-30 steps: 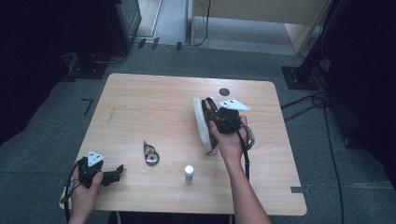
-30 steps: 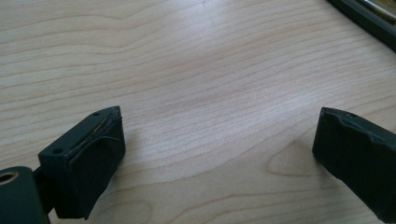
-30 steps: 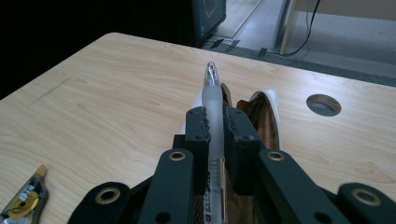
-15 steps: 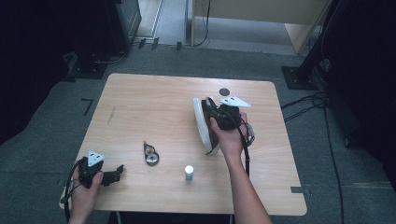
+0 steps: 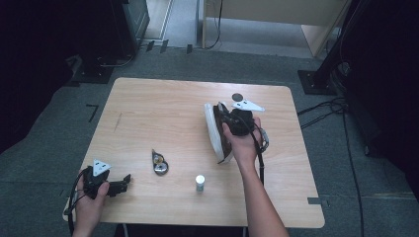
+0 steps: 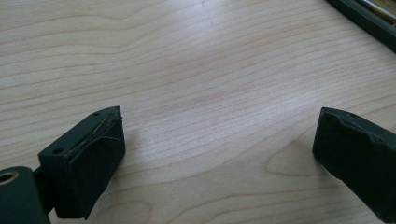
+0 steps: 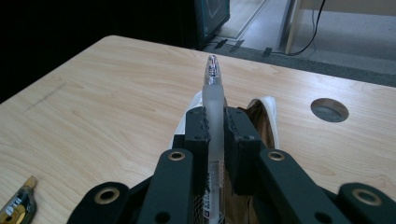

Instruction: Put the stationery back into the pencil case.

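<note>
The right gripper (image 7: 214, 135) clamps a pen (image 7: 213, 100) directly above the pouch (image 5: 216, 131). Its thin, smooth barrel could slip or miss the pouch opening. The left gripper (image 6: 219, 149), jaws apart, rests far left of the pouch.

Both forearms are bare, no sleeves. Each hand-held gripper is black: the left hand-held gripper (image 5: 116, 186) has blocky matte jaws, the right hand-held gripper (image 7: 215, 122) has ribbed pads and brass-ringed pivot holes. Each carries a grey three-cornered plate and trails a black cable.
</note>
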`<action>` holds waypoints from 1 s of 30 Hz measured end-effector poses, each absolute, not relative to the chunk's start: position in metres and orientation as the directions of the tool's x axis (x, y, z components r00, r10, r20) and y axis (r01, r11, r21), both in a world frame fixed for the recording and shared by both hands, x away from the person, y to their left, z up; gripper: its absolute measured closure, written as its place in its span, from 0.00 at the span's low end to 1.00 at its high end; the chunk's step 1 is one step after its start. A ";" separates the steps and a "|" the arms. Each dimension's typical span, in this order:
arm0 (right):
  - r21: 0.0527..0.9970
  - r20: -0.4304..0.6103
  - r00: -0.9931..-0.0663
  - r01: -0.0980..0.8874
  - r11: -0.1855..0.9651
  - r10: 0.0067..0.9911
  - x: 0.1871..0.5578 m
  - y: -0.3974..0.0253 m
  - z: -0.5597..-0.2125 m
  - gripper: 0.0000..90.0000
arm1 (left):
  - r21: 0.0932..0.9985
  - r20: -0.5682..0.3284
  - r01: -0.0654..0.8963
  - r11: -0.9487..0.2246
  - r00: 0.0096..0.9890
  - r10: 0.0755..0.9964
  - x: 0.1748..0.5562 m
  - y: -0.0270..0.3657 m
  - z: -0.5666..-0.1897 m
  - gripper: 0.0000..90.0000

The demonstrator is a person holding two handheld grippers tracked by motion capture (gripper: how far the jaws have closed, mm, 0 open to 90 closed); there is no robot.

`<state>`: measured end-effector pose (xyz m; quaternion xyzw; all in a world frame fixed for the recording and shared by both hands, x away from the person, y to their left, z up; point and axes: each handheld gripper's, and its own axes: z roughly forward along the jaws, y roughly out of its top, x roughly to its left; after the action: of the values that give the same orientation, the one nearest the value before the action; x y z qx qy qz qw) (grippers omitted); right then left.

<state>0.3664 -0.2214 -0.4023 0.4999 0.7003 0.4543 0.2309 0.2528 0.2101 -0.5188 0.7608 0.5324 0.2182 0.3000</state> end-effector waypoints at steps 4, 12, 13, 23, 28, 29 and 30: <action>0.863 0.107 -0.405 0.491 0.117 0.908 0.363 -0.217 -0.406 0.90 | 0.689 0.012 0.679 -0.253 0.338 0.941 0.253 0.210 -0.519 0.03; 0.848 0.113 -0.405 0.516 0.124 0.907 0.353 -0.219 -0.418 0.90 | 0.690 0.012 0.678 -0.254 0.340 0.940 0.253 0.210 -0.519 0.03; 0.845 0.117 -0.402 0.520 0.122 0.908 0.352 -0.220 -0.419 0.90 | 0.690 0.011 0.678 -0.254 0.340 0.940 0.253 0.210 -0.519 0.03; 0.834 0.116 -0.386 0.538 0.121 0.915 0.352 -0.221 -0.419 0.90 | 0.691 0.010 0.678 -0.252 0.339 0.941 0.253 0.210 -0.519 0.03; 0.821 0.120 -0.387 0.557 0.128 0.914 0.355 -0.221 -0.420 0.89 | 0.691 0.010 0.678 -0.252 0.339 0.941 0.253 0.210 -0.519 0.03; 0.816 0.119 -0.390 0.563 0.134 0.913 0.356 -0.220 -0.420 0.89 | 0.691 0.010 0.678 -0.252 0.339 0.941 0.253 0.210 -0.519 0.03; 0.813 0.118 -0.387 0.567 0.135 0.915 0.357 -0.219 -0.420 0.89 | 0.691 0.010 0.678 -0.252 0.339 0.941 0.253 0.210 -0.519 0.03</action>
<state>0.3571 -0.2194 -0.4200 0.5121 0.7231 0.4129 0.2106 0.2528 0.2098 -0.5190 0.7606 0.5319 0.2176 0.3020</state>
